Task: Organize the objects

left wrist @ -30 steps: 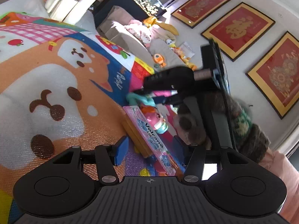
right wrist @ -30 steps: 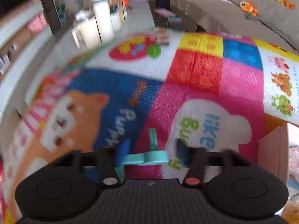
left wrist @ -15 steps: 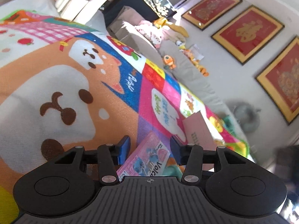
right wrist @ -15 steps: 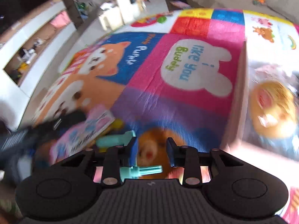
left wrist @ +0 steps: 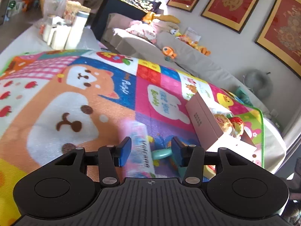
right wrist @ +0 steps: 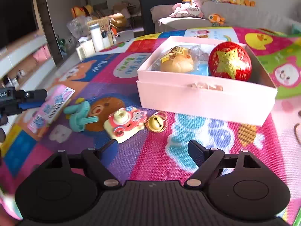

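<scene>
A pale pink rectangular cardboard box [right wrist: 205,96] is seen standing open on the colourful cartoon-printed play mat [right wrist: 188,150], with a red and gold woven ball [right wrist: 229,63] and a wrapped bun-shaped toy [right wrist: 176,62] inside it. In front of the box, on the mat, a gold metal bell [right wrist: 156,123], a pink and cream toy camera [right wrist: 125,124], a teal plastic toy [right wrist: 80,116] and a flat pink printed packet [right wrist: 50,107] are laid out. The right hand-held gripper [right wrist: 151,149] is held wide apart and empty. The left hand-held gripper [left wrist: 150,151] is parted, with the packet [left wrist: 139,146] between its fingers; whether it is touched cannot be told.
</scene>
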Available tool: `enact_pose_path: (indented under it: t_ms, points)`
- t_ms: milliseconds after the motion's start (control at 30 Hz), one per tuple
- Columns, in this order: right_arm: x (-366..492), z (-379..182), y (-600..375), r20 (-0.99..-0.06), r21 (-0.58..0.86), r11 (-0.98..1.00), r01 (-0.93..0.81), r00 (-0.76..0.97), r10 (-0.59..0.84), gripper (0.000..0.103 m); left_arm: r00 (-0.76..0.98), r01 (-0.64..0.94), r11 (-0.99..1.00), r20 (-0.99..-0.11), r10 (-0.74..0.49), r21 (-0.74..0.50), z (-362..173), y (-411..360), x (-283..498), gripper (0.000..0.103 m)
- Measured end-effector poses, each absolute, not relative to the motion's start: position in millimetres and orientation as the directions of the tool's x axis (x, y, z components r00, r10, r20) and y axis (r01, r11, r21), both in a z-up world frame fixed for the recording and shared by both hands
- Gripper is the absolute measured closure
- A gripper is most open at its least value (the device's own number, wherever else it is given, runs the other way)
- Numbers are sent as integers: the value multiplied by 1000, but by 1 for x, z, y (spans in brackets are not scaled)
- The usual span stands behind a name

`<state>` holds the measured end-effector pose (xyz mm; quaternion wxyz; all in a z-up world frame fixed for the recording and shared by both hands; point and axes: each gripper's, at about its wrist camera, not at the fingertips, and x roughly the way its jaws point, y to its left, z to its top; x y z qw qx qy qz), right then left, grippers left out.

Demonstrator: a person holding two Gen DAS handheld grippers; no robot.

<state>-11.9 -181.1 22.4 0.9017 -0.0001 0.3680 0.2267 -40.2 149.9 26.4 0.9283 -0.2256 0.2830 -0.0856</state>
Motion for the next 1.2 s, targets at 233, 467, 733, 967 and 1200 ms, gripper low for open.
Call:
enact_pose_path:
  t_ms: [233, 467, 733, 967, 1200]
  points:
    - [-58, 44, -140, -656, 317, 614, -723, 300, 692, 12, 835, 17, 869, -472, -284, -494, 33, 147, -39, 52]
    - [-87, 28, -109, -713, 311, 460, -832, 115, 691, 18, 821, 31, 893, -498, -279, -450, 34, 140, -41, 52]
    - [-91, 33, -105, -730, 180, 486, -855, 215, 649, 51, 824, -12, 891, -509, -249, -454, 32, 151, -42, 52]
    - [-85, 16, -103, -685, -241, 654, -717, 603, 408, 51, 801, -13, 933, -562, -206, -360, 29, 141, -42, 52]
    - [-52, 28, -139, -632, -97, 818, -567, 670, 390, 19, 784, -54, 976, -614, -90, -212, 26, 131, -30, 52]
